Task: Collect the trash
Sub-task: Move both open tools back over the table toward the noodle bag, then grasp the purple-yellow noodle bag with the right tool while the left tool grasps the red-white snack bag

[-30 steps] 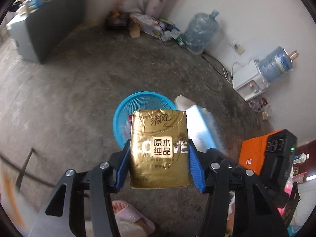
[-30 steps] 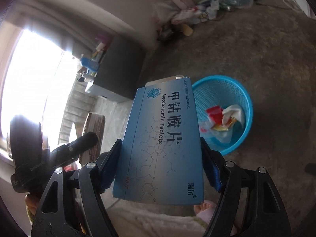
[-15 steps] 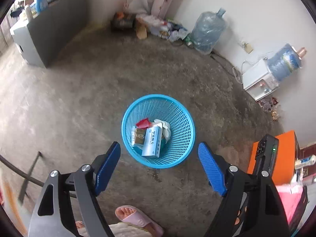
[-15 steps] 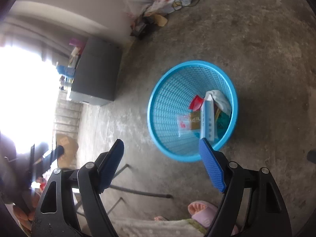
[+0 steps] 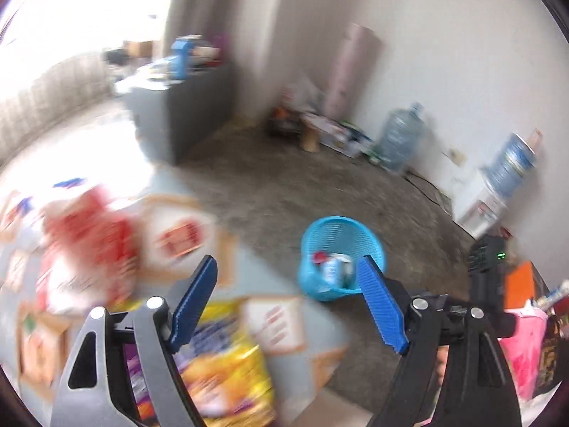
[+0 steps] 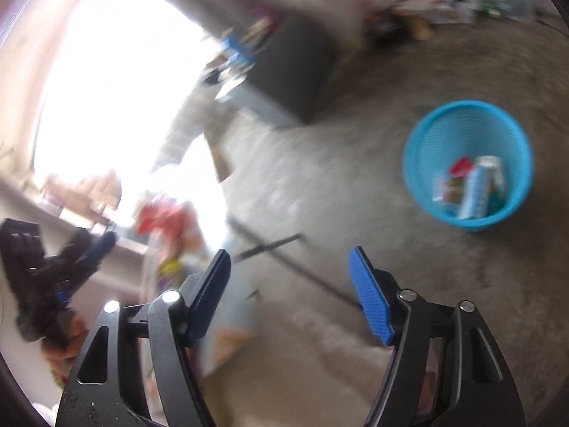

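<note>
The left tool (image 5: 286, 299) stood spread with nothing between its ribbed blue pads. The right tool (image 6: 288, 293) was empty too, its jaws having just been closing. The round blue mesh basket (image 6: 423, 174) sat on the rough concrete floor (image 5: 284, 192), holding boxes and wrappers; blurred glossy snack packets (image 5: 220, 366) lay on the desk.

Both tools look alike: the left gripper (image 5: 287, 300) has black angular arms, silver round screws and ribbed blue pads on its fingers (image 5: 382, 306); the right gripper (image 6: 290, 293) matches, black frame, bright rivets, blue fingers (image 6: 370, 299).
</note>
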`<action>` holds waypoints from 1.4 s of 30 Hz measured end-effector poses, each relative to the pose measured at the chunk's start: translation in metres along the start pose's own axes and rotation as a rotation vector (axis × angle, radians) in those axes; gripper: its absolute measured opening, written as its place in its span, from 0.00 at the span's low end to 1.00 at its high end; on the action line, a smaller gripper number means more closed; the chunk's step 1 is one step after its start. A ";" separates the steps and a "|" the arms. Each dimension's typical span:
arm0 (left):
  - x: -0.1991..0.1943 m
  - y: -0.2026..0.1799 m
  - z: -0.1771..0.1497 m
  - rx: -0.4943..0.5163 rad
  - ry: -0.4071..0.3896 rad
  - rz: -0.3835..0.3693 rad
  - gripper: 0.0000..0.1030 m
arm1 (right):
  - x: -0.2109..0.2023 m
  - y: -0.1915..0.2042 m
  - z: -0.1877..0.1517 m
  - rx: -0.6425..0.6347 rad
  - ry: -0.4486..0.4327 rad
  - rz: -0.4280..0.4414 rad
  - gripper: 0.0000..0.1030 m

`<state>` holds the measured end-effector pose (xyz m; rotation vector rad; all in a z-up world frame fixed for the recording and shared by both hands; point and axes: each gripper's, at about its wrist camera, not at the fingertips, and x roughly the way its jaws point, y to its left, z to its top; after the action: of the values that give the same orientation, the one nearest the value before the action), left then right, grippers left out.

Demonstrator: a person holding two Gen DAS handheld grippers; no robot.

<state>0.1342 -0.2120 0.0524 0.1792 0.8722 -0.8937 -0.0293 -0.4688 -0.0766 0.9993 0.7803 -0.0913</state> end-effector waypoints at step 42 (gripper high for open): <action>-0.023 0.121 -0.161 -0.381 0.104 0.048 0.17 | 0.085 0.098 -0.078 -0.098 0.333 0.135 0.32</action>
<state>0.1223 -0.0445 -0.0610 -0.0839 1.1139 -0.6630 0.0303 -0.3296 -0.0825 0.9828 1.0069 0.2338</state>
